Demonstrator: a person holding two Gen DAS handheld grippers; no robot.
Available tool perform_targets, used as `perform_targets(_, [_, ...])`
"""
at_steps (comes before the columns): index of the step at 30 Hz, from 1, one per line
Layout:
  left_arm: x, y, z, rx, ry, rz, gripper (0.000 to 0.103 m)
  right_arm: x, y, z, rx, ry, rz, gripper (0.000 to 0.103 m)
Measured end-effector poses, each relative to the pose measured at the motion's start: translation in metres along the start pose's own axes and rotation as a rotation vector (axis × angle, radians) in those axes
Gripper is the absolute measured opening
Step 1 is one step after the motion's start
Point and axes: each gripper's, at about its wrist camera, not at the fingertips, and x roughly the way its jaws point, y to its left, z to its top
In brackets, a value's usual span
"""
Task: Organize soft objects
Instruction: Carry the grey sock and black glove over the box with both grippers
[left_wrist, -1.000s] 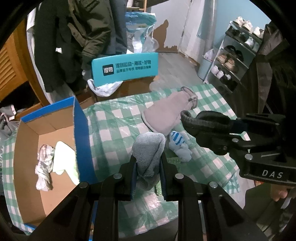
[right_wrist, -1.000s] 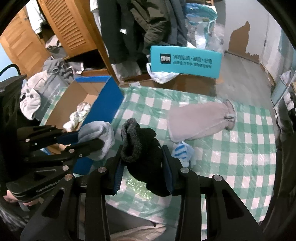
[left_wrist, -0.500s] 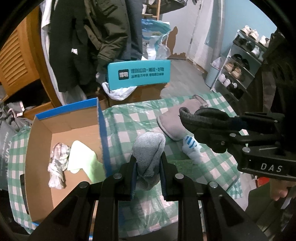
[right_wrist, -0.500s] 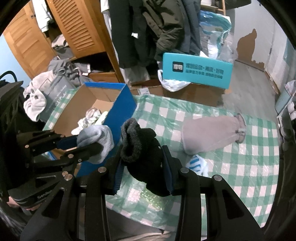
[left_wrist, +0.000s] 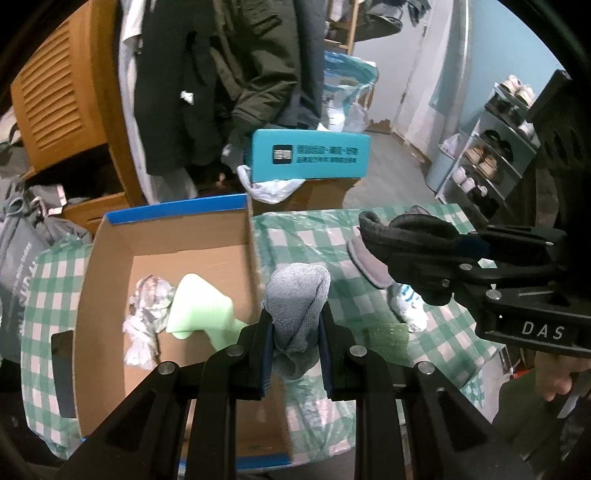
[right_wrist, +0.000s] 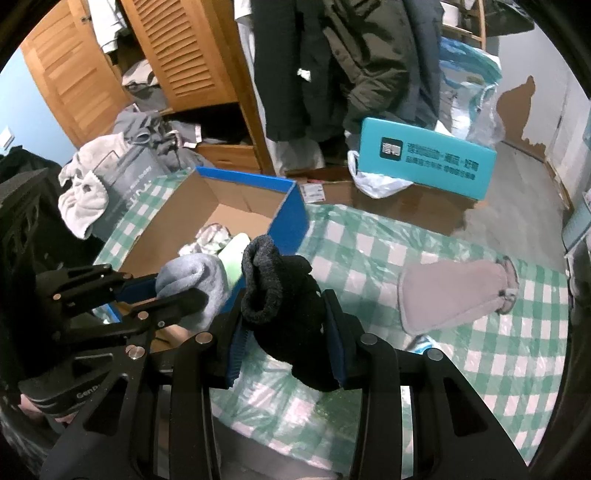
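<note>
Two soft pieces already lie in the cardboard box (left_wrist: 110, 266) at the left of the left-wrist frame — a mint-green cloth (left_wrist: 199, 310) and a crumpled patterned rag (left_wrist: 146, 317). The left gripper (left_wrist: 295, 332) clamps a grey sock (left_wrist: 299, 302) at the box's right wall; the right gripper (right_wrist: 286, 332) pinches a black glove (right_wrist: 288, 295) low in its frame. Left on the checked tablecloth (right_wrist: 461, 369): a grey pouch (right_wrist: 450, 295) and a blue-striped sock (left_wrist: 406, 306) — roughly halfway, I judge.

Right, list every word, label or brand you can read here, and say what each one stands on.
"DAS": on the body of the right tool.
"Gen...": on the body of the left tool, rest cut off.
Teal box: a dark logo square and two lines of Chinese print, too blurred to read.
Grey bag: pale lettering, unreadable.
</note>
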Motion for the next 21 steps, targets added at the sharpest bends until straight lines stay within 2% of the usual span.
perform_targets(21, [-0.004, 0.080, -0.010, -0.111, -0.006, 0.090, 0.021, 0.042, 0.071, 0.037, -0.099, 0.045, 0.062, 0.037])
